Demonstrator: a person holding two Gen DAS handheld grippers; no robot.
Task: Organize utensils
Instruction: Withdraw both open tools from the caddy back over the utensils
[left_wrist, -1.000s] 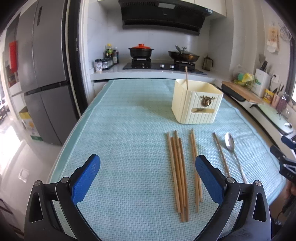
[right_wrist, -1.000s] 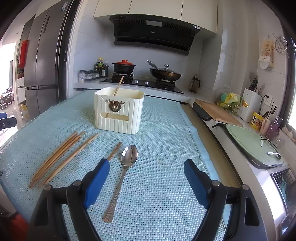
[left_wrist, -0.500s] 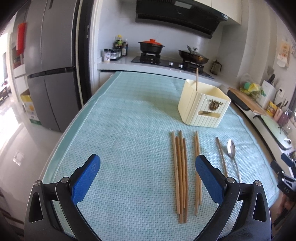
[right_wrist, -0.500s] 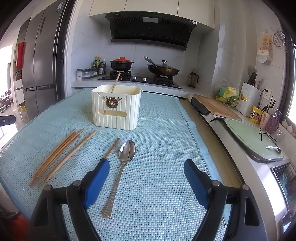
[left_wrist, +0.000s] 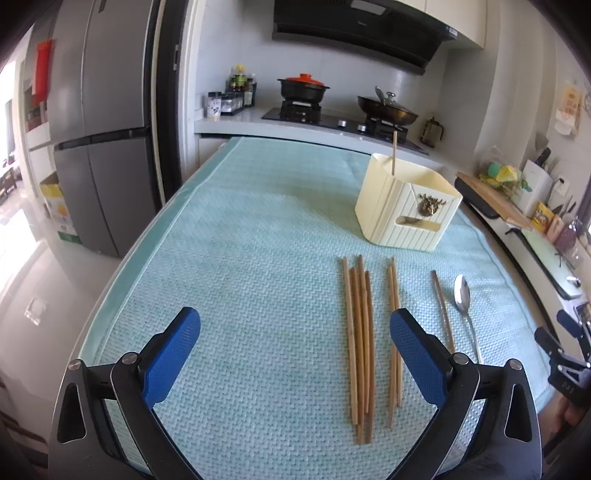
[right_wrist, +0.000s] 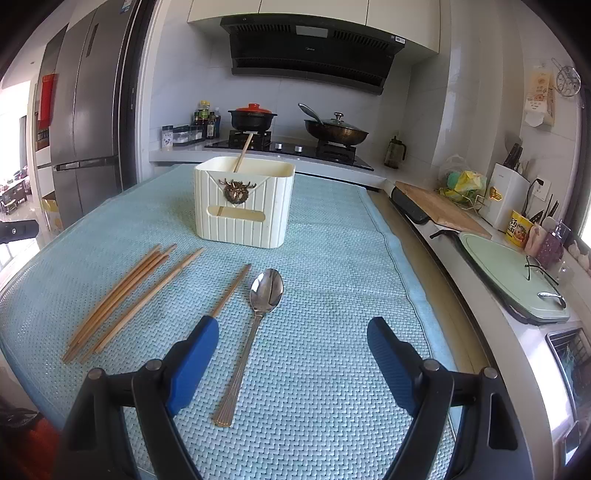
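Note:
A cream utensil holder (left_wrist: 408, 210) (right_wrist: 244, 201) stands on the teal mat (left_wrist: 240, 258) with one chopstick (right_wrist: 242, 152) upright in it. Several wooden chopsticks (left_wrist: 360, 343) (right_wrist: 118, 295) lie flat in front of it, one more single chopstick (left_wrist: 443, 310) (right_wrist: 231, 290) beside a metal spoon (left_wrist: 465, 310) (right_wrist: 255, 325). My left gripper (left_wrist: 295, 350) is open and empty above the mat, left of the chopsticks. My right gripper (right_wrist: 291, 354) is open and empty, the spoon handle between its fingers' line of view.
A fridge (left_wrist: 99, 140) stands at the left. The stove with a red-lidded pot (right_wrist: 252, 117) and a wok (right_wrist: 338, 131) is behind the mat. A side counter at the right holds a cutting board (right_wrist: 443, 206) and a green tray (right_wrist: 513, 273).
The left gripper's view has drawn back and tilted, so the holder and chopsticks sit a little farther off. The right gripper's view has barely shifted. Both stay open.

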